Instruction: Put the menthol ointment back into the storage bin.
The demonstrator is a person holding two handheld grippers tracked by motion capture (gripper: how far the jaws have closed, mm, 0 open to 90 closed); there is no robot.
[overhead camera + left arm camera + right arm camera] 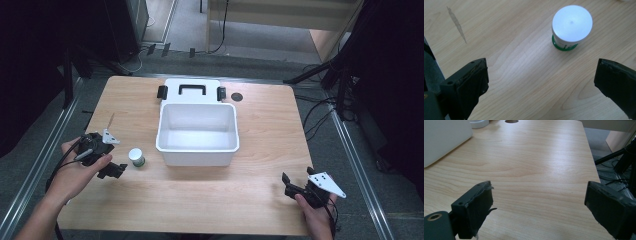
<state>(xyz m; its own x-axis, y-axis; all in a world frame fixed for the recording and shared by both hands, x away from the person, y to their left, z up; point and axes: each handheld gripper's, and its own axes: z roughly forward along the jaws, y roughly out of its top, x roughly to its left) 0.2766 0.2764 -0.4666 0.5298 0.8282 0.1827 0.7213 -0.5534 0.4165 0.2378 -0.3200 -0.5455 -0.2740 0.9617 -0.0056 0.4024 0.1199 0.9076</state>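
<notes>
Ahead of left gripper (pixel 541 87), jaws wide: white-capped jar (pixel 571 26), green label unreadable

We cannot read the print on the small jar (pixel 572 25): in the left gripper view its white lid covers nearly all of the body, leaving just a sliver of green label, and in the high view the jar is too small for any lettering. Behind the white bin (pixel 197 134), the lid (pixel 192 91) is partly covered by the bin's far wall. In the right gripper view the bin is cut off by the top and left edges, a blank white side (pixel 441 137). Beyond the bin, the dark round spot (pixel 237 97) on the table (pixel 200 200) is too small to identify.
</notes>
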